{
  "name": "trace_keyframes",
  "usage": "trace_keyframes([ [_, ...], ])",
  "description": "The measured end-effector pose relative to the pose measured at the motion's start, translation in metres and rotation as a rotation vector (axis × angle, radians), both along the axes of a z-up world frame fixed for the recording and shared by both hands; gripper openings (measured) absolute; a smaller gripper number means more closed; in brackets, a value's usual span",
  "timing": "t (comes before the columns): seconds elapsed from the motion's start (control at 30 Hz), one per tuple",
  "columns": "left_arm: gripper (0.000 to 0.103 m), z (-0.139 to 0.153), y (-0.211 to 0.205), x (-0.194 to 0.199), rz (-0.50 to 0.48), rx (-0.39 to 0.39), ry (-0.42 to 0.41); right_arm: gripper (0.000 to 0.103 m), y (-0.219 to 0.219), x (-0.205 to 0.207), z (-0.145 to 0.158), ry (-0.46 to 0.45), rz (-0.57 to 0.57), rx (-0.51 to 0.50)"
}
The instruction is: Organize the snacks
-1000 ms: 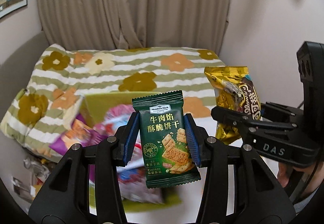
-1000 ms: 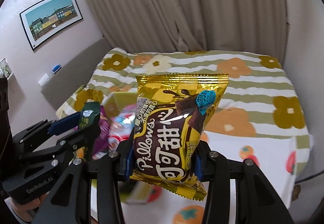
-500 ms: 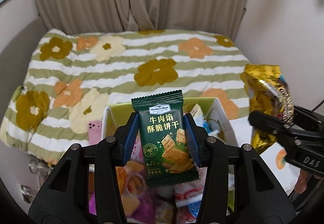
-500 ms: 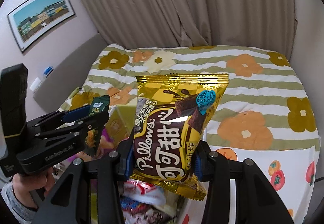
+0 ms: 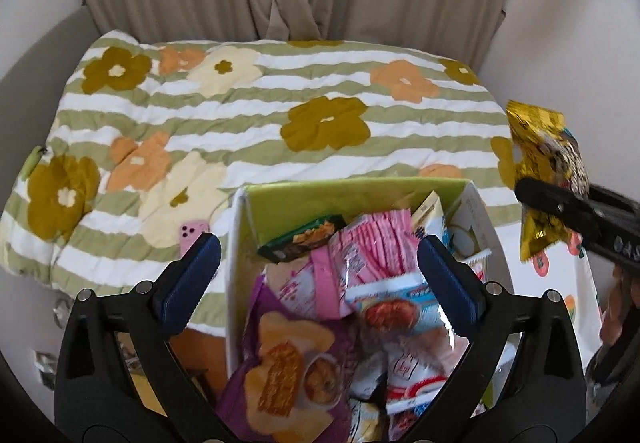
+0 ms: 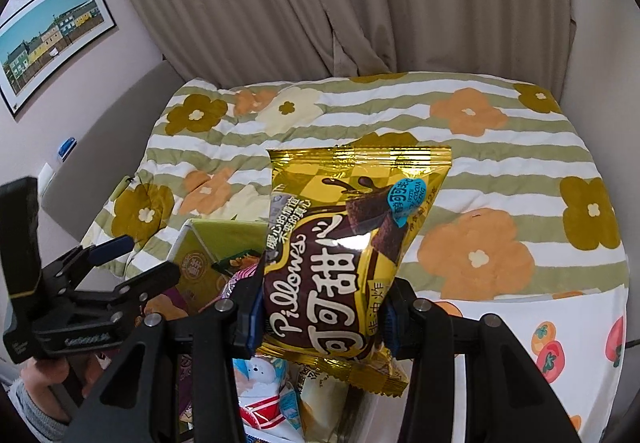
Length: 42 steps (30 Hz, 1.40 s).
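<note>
- The flowered quilt (image 5: 328, 123) covered the bed behind everything, with a pink phone (image 5: 191, 233) lying on it just beside the box.
- The snack box (image 5: 360, 191), green inside with white walls, sat at the near edge of the bed and was heaped with packets up to its rim.
- In the box lay a purple chip bag (image 5: 288, 367) at the front, a pink packet (image 5: 372, 247) in the middle, and a dark green biscuit packet (image 5: 304, 239) leaning against the far wall.
- The gold Pillows bag (image 6: 344, 259) was upright above the near end of the box, clamped by the right gripper (image 6: 320, 317), jaws narrow on its lower half.
- The left gripper (image 5: 318, 283) hovered over the box with its jaws wide and nothing between them.
- Risk, judged: the box looked overfull, so a bag released on top of the slick packets could slide over the wall onto the quilt.
- Risk, judged: the grippers were close together, so lowering the gold bag could knock the left one.
</note>
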<state>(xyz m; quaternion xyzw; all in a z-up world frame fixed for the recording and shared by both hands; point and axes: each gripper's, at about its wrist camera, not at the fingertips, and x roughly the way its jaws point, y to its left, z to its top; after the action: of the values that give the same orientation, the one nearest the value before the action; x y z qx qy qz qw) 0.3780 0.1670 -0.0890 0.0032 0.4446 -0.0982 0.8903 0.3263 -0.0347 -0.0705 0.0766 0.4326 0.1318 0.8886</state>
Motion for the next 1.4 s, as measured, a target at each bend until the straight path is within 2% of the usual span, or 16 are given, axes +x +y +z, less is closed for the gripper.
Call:
trace_keyframes([
  [0.2, 0.098, 0.000, 0.008, -0.008, 0.008, 0.008, -0.013, 0.042, 0.015, 0.015, -0.005, 0.036, 0.035, -0.035],
  [0.3, 0.098, 0.001, 0.012, -0.009, 0.009, -0.001, -0.014, 0.048, 0.022, 0.025, -0.012, 0.053, 0.039, -0.059],
  [0.33, 0.098, 0.001, 0.013, -0.009, 0.009, -0.003, -0.016, 0.064, 0.022, 0.027, -0.014, 0.052, 0.029, -0.061],
  [0.37, 0.098, 0.001, 0.014, -0.009, 0.011, -0.002, -0.016, 0.087, 0.023, 0.030, -0.018, 0.066, 0.029, -0.066],
  [0.4, 0.098, 0.000, 0.015, -0.010, 0.012, -0.002, -0.017, 0.094, 0.023, 0.031, -0.021, 0.074, 0.030, -0.068],
  [0.43, 0.098, 0.000, 0.016, -0.010, 0.013, -0.002, -0.018, 0.095, 0.023, 0.031, -0.025, 0.084, 0.034, -0.066],
  [0.63, 0.098, -0.002, 0.013, -0.020, 0.033, -0.015, -0.015, 0.095, 0.020, 0.026, -0.039, 0.111, 0.042, -0.058],
  [0.77, 0.098, 0.005, 0.008, -0.037, 0.045, -0.003, -0.033, 0.095, 0.016, 0.013, -0.028, 0.069, 0.044, -0.052],
  [0.9, 0.098, 0.024, -0.002, -0.063, 0.054, 0.008, -0.077, 0.095, 0.010, -0.008, -0.007, 0.016, 0.047, -0.044],
  [1.17, 0.098, 0.081, -0.036, -0.147, 0.051, 0.018, -0.221, 0.095, -0.019, -0.094, 0.050, -0.128, 0.016, -0.036],
  [1.33, 0.099, 0.099, -0.060, -0.210, 0.051, 0.014, -0.295, 0.095, -0.043, -0.161, 0.075, -0.209, -0.036, -0.064],
  [1.4, 0.103, 0.104, -0.067, -0.235, 0.058, 0.022, -0.329, 0.095, -0.054, -0.188, 0.081, -0.228, -0.063, -0.081],
])
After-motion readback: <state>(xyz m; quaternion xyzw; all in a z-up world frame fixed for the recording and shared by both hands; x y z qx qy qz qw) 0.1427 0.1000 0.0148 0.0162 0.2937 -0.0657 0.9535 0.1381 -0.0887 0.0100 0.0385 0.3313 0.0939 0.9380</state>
